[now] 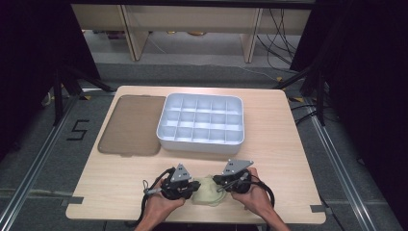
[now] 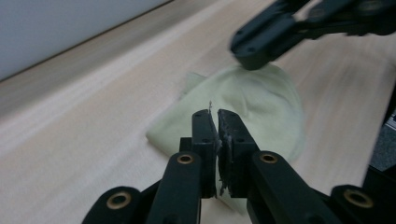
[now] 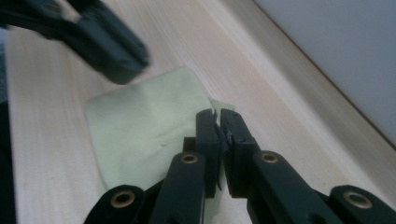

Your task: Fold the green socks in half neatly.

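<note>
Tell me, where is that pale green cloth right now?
In the high view the pale green cloth lies near the table's front edge, between both grippers, before the white divided tray.

There's a white divided organizer tray (image 1: 201, 139) sitting mid-tabletop (image 1: 269, 159), all compartments empty. Its smoky brown lid (image 1: 131, 124) lies flat just left of it.
</note>
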A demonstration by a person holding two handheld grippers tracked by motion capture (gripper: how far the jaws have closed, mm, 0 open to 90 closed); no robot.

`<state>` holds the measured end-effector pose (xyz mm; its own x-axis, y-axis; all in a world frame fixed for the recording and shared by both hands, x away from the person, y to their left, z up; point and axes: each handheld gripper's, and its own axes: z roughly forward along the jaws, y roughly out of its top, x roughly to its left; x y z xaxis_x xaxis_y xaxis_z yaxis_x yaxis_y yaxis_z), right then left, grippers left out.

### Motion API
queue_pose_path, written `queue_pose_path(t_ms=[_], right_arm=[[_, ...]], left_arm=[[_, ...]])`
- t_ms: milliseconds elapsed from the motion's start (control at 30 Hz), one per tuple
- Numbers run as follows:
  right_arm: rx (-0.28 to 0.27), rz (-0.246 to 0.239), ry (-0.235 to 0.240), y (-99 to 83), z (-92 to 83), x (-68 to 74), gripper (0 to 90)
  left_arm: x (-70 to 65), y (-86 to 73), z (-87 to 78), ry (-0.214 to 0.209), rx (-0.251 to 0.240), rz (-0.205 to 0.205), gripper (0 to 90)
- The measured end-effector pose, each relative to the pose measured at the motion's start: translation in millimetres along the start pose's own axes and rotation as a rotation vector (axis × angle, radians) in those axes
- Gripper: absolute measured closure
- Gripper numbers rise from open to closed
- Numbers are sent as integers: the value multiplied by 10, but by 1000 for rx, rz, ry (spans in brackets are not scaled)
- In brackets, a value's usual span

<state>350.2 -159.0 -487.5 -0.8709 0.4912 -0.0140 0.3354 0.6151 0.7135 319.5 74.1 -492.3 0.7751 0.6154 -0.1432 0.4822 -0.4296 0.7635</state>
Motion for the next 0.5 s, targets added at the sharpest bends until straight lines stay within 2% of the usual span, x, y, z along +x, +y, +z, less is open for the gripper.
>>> queue_pose_path(t_ms=[33, 67, 100, 133, 167, 233, 267, 300, 333, 367, 433, 467, 500], right_arm=[[6, -11, -4, -6, 26, -20, 863], [16, -5, -1, -15, 42, -30, 863], [8, 0, -10, -31, 60, -39, 863], [23, 4, -8, -40, 56, -45, 863], [36, -3, -2, -46, 58, -50, 863], [25, 11, -16, -60, 77, -38, 863], [43, 2, -22, -55, 70, -42, 863], [31, -1, -27, -63, 87, -37, 864], [31, -2, -25, -64, 92, -27, 864], [46, -5, -23, -56, 77, -26, 864], [28, -22, -20, -63, 99, -38, 864], [38, -15, -20, -62, 91, -43, 864], [29, 4, -22, -64, 90, -37, 864]], left_arm=[[-51, -58, -48, -26, -11, 3, 844], [-96, -95, -53, -38, -23, -32, 839], [-130, -126, -57, -48, -23, -37, 836], [-148, -148, -61, -46, -6, -3, 837], [-162, -172, -51, -39, 19, 15, 838], [-151, -213, 2, -47, 28, 3, 842], [-142, -230, 21, -50, 34, -9, 846], [-133, -243, 29, -42, 44, -19, 846], [-143, -241, 31, -50, 27, -25, 845], [-133, -234, 11, -42, 43, -10, 842], [-138, -224, -3, -43, 34, -18, 834], [-153, -209, -22, -44, 6, -28, 832], [-127, -189, -74, -36, 3, -11, 828]])
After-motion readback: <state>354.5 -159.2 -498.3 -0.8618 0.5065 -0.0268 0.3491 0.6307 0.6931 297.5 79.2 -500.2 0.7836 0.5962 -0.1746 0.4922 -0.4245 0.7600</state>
